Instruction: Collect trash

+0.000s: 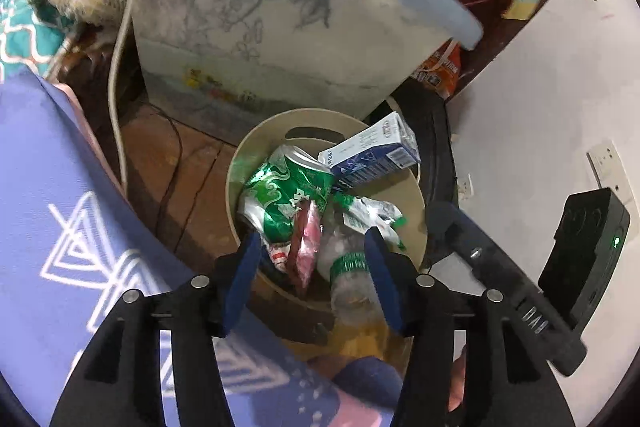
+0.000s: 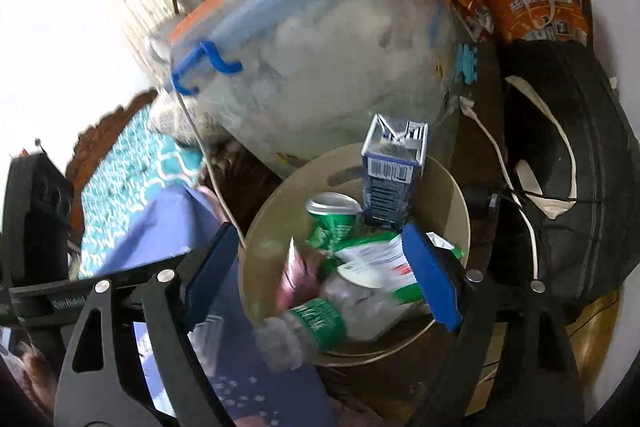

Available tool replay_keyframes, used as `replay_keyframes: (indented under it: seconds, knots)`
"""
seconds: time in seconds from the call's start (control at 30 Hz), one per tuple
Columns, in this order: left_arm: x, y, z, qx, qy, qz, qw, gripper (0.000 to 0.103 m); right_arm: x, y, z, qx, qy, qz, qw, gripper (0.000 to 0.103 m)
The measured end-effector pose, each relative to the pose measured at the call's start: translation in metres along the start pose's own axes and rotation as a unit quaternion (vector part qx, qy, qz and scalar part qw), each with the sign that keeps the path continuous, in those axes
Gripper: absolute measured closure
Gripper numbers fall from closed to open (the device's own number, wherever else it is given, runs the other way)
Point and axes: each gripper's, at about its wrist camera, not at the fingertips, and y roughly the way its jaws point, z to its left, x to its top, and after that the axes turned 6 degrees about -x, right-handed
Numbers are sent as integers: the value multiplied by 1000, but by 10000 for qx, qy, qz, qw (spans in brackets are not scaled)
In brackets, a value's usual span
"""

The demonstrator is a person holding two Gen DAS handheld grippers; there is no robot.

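Because the trash is light and easily deformed, firm clamping is unnecessary. The crushed green can (image 1: 286,191) is thin and dented; grasp across its body. The clear plastic bottle (image 1: 352,279) is slick; take it at the green-labelled neck. The blue carton (image 1: 370,151) is stiff card leaning on the rim. All lie in the beige bin (image 1: 240,163), together with a pink wrapper (image 1: 308,243) and a white-green wrapper (image 2: 376,259). The left gripper (image 1: 314,267) and the right gripper (image 2: 320,267) hover over the bin, jaws apart and holding nothing.
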Motion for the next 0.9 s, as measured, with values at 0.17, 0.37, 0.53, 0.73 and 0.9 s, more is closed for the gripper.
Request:
replay_keyframes:
  seconds: [0.17, 0.37, 0.53, 0.73, 0.9]
  knots:
    - [-35, -55, 0, 196, 294, -496, 9981, 35, -22, -44, 23, 223, 168, -342, 9990, 19]
    - [-104, -112, 19, 911, 437, -862, 9911, 27, -81, -88, 67, 100, 75, -567, 9983, 19]
    - [-151, -147, 33, 1433, 431, -1079, 9828, 20, -130, -113, 91, -214, 14, -642, 9977, 13]
    - [-194, -183, 39, 1721, 394, -1383, 9745, 9, -174, -132, 113, -489, -183, -489, 9974, 6]
    - [-219, -207, 37, 2096, 531, -1557, 9638, 9, -193, -149, 123, -708, -15, -547, 9960, 4]
